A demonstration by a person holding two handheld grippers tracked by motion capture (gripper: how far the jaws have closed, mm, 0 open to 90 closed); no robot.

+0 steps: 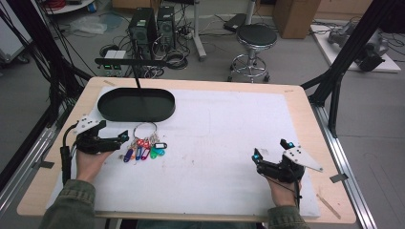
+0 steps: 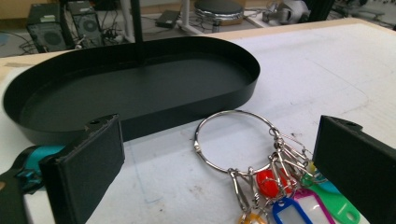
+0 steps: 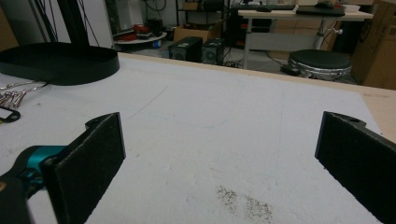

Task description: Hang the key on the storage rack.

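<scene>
Your left tongs (image 2: 219, 172) stand apart over the key ring (image 2: 236, 140) with its coloured tags (image 2: 299, 210), blank of writing, just beside the black tray (image 2: 140, 88) near the worktop's far left corner. Your right tongs (image 3: 219, 172) gape, near its right edge.

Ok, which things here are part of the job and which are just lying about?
In the job:
- silver key ring with coloured plastic tags
- black oval metal tray, just behind the ring
- left gripper, jaws open around the ring

Lying about:
- right gripper, open over bare mat
- round black stool
- black computer towers on the floor
</scene>
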